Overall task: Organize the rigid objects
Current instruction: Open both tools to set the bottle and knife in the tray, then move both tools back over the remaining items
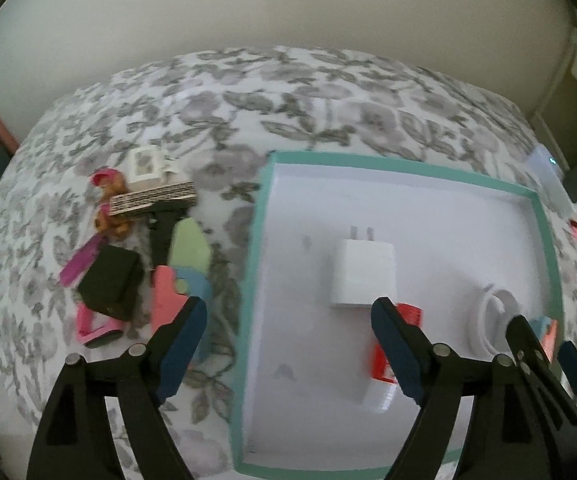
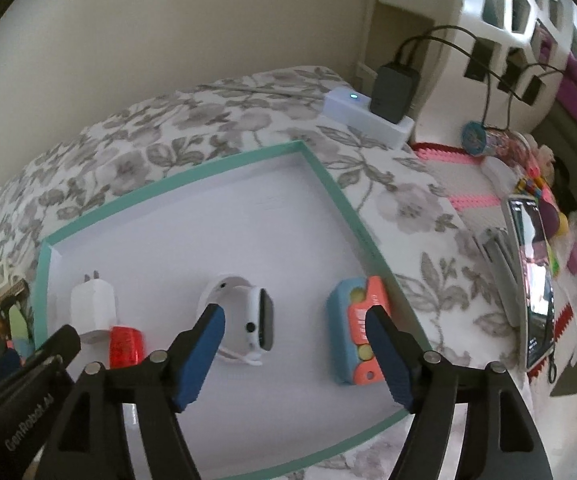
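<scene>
Light's soft and dim-ish, flat daylight, no hard shadows. My white tray (image 2: 320, 184) reads a bit blue and washed out, only faint shadows under what sits in it. Both views are soft from motion blur, worst on the floral bedspread (image 1: 248, 92) and its edges in my left view. Heavy fisheye: the bed bulges, corners vignette to black. A phone screen (image 2: 536, 276) at the right of my right view catches glare.
</scene>
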The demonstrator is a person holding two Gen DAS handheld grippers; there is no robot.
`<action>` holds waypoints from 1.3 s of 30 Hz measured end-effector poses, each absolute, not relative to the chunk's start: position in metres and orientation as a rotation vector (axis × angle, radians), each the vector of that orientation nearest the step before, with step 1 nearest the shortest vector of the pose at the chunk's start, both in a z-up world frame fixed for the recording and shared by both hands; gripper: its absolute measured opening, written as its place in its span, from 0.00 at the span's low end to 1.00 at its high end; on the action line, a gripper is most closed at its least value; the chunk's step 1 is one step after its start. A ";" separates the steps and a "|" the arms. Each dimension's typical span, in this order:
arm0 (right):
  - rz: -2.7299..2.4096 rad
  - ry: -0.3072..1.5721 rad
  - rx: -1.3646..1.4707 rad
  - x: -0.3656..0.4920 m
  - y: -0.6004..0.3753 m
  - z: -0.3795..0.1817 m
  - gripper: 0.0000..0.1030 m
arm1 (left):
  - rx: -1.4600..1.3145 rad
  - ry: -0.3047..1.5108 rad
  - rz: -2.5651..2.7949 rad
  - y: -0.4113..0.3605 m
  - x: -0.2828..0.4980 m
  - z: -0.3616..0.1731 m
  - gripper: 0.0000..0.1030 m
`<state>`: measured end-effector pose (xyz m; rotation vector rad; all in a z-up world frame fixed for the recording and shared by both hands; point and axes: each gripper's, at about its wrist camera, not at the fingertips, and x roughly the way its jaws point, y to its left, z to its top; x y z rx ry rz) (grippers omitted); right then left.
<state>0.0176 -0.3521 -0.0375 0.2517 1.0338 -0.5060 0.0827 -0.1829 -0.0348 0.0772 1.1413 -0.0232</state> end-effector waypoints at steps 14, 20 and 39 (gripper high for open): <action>-0.462 1.046 0.196 0.023 -0.341 -0.043 0.99 | 0.041 1.125 0.054 -0.162 0.086 -0.033 0.83; -0.435 1.051 0.183 0.025 -0.336 -0.042 0.99 | -0.012 1.115 0.055 -0.148 0.092 -0.022 0.83; -0.134 0.968 0.106 0.058 -0.231 0.006 0.99 | 0.038 1.049 0.129 -0.044 0.117 0.031 0.83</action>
